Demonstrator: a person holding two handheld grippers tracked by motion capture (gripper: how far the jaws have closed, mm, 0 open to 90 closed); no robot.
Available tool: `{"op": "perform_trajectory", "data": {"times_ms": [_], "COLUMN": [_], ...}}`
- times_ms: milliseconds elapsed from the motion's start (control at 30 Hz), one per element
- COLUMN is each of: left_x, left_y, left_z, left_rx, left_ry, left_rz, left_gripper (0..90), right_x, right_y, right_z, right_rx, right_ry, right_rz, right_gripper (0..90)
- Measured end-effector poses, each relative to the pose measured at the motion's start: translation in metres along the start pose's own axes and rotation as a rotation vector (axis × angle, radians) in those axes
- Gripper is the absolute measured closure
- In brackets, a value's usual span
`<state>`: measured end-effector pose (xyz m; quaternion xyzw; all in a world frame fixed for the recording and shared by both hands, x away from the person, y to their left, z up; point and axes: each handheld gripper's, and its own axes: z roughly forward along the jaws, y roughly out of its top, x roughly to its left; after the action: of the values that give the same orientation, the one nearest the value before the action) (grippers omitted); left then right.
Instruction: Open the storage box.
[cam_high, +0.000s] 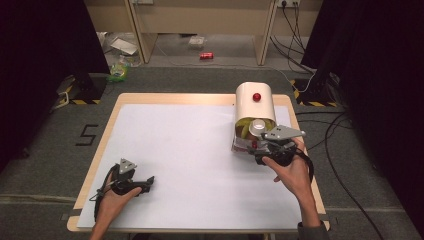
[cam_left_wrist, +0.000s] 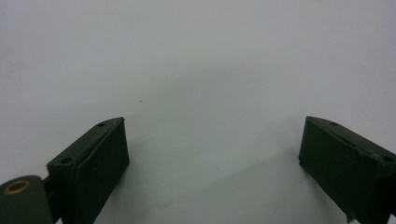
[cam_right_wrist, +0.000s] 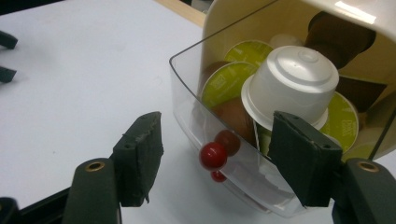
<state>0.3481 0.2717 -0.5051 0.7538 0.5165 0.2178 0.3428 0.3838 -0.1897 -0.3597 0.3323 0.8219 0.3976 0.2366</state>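
In the high view, a white sheet (cam_high: 190, 160) is seen spread over the counter (cam_high: 107, 122), and a cream capsule dispenser (cam_high: 255, 102) with a red knob on top is stood at the far right of it, its clear drawer (cam_high: 242, 142) pulled toward the person. The right gripper (cam_high: 267, 150) is held right at the drawer front, while the left gripper (cam_high: 145, 182) is rested on the sheet at the near left, well apart from the dispenser. In the left gripper view, the jaws are spread wide over bare sheet (cam_left_wrist: 196, 70), with nothing between them. In the right gripper view, the jaws of the right gripper (cam_right_wrist: 215, 163) are set partly open on either side of the red knob (cam_right_wrist: 213, 155) on the clear drawer (cam_right_wrist: 187, 107), neither pad being pressed on it. Inside the drawer, a white capsule (cam_right_wrist: 292, 84) is seen lying on green-lidded capsules (cam_right_wrist: 224, 84).
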Motion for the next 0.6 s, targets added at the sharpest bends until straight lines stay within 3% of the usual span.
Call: {"op": "perform_trajectory", "data": {"times_ms": [600], "left_x": [0.0], "left_y": [0.0], "left_z": [0.0], "left_rx": [0.0], "left_ry": [0.0], "left_rz": [0.001], "left_gripper": [7.5], "right_x": [0.01], "right_y": [-0.008], "right_z": [-0.012], "right_rx": [0.024], "right_ry": [0.032], "right_rz": [-0.036], "right_gripper": [35.2]}}
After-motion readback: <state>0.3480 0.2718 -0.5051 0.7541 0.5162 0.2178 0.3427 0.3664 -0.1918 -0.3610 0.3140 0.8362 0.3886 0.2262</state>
